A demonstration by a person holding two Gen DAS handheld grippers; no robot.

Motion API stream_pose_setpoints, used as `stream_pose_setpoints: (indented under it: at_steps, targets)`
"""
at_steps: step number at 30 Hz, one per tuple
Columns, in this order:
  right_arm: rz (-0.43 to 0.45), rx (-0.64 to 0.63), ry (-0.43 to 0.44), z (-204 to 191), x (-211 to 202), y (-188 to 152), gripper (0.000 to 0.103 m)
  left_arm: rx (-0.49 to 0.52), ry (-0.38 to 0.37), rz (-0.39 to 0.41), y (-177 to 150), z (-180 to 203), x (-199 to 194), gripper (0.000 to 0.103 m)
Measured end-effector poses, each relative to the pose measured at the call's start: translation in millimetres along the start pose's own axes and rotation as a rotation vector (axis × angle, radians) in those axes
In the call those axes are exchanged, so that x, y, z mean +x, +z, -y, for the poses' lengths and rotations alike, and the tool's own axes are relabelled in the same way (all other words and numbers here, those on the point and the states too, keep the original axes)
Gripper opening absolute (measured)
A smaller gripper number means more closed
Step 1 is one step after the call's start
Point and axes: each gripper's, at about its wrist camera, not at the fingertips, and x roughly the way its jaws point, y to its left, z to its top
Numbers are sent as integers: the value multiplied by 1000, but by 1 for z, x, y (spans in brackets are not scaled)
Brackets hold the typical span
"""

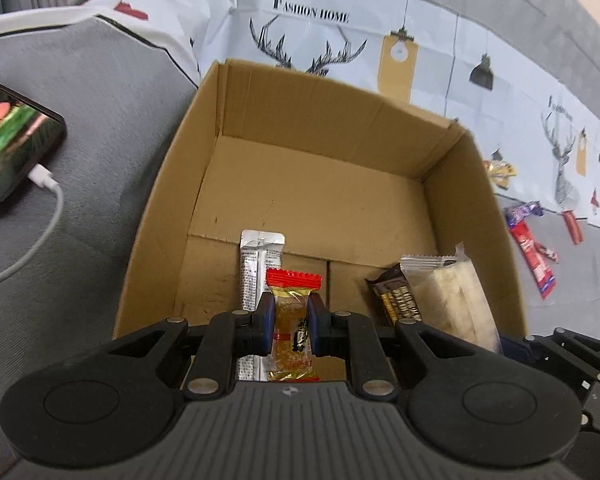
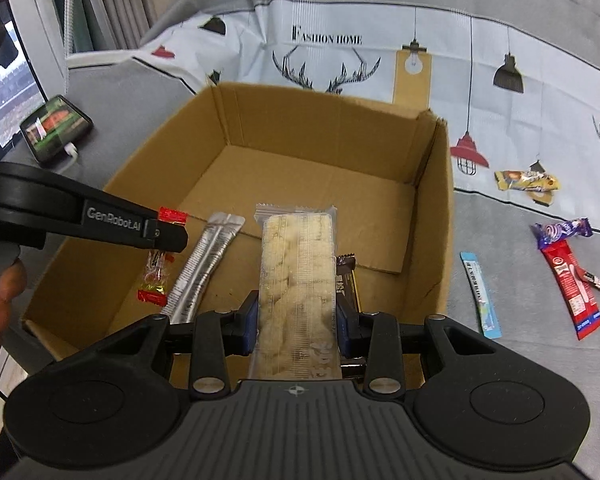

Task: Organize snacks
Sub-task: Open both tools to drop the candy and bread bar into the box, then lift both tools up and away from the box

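An open cardboard box (image 1: pixel 172 200) stands on grey fabric. My left gripper (image 1: pixel 292 310) is shut on a gold snack packet with red ends (image 1: pixel 294 292), held over the box's near left part. The right wrist view shows this gripper (image 2: pixel 168 236) from the side with the packet (image 2: pixel 154 280) dangling below it. My right gripper (image 2: pixel 298 314) is shut on a long clear pack of pale crackers (image 2: pixel 296 264) above the box's near edge. On the box floor lie a silver packet (image 2: pixel 204 268) and a brown chocolate bar (image 2: pixel 348 280).
Loose snacks lie right of the box: a yellow wrapper (image 2: pixel 526 180), a purple one (image 2: pixel 564 230), a red bar (image 2: pixel 576 288) and a blue stick (image 2: pixel 480 296). A printed cloth (image 2: pixel 380 20) lies behind. A phone (image 1: pixel 16 148) on a white cable sits left.
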Motion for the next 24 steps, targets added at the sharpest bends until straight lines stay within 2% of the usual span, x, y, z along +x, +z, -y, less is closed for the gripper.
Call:
stream_pose_setpoints:
  at_steps: [3,4,5,6,7,9,13,18,22,24]
  targets:
    - [-15,-1,-1,1,9,2,38,8,11,-7,2,0,9,19]
    - [-17,-5,-1,1,10,2,39,11,15,-3,3,0,10,25]
    - [-11,-17,-5,1,10,3,39,9,22,8,4,0,10,52]
    - [2,-29,-13,0,8,4,46,2,30,14,5,-1,8,74]
    - [17,-43,-25,-1,5,5,66,-15,49,25,6,-2,4,102]
    - [54,-75,-47,-3,-6,6,93,-42,70,86,4,-4,-10,103]
    - [68,-121,-41,-7,-31,-2,96,-27,109,85,-8,-5,-29,103]
    - [62,-35,-31,-7,-68,-25,96,-18,157,88,-45,-1,-65,103]
    - [108,21,-64,-12,-101,-46,96,-28,175,73,-83,4,-96,103]
    - [144,31,-76,-14,-120,-56,96,-29,179,95,-98,8,-113,103]
